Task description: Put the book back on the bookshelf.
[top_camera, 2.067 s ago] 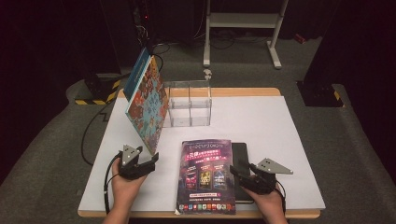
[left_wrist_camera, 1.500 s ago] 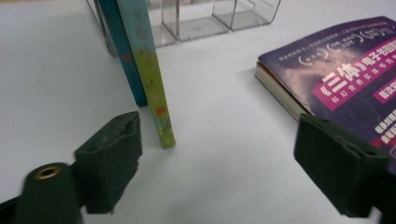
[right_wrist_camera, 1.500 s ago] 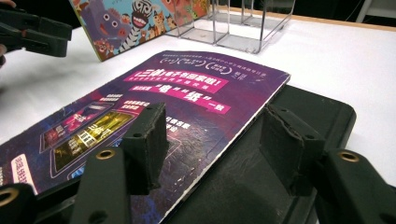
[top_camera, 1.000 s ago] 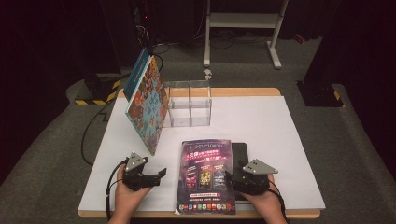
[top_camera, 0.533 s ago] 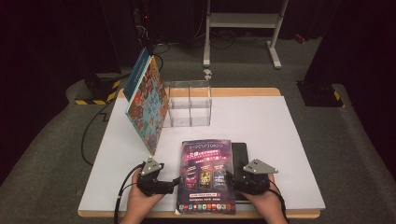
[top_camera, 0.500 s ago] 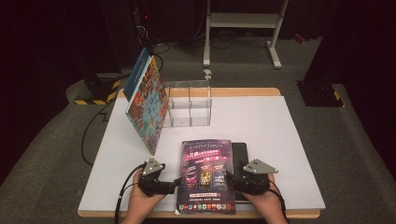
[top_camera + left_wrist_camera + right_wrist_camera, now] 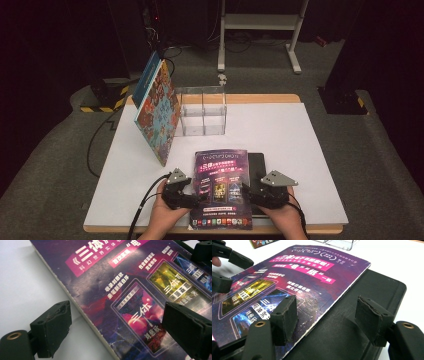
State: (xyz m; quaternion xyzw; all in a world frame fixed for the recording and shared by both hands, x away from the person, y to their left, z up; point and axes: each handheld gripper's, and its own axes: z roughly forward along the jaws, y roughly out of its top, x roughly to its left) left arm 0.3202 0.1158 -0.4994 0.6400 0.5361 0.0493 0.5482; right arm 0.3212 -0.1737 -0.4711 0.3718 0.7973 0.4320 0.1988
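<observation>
Left gripper view – purple book (image 7: 130, 290) cover reading "三体", left gripper (image 7: 117, 332) and right gripper (image 7: 327, 315) both gaping astride its edges, gripping nothing.

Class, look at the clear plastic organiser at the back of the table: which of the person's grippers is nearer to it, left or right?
Left, narrowly. The left gripper sits at the purple magazine's left edge, almost straight below the clear organiser. The right gripper sits at the magazine's right edge, further off to the side.
</observation>
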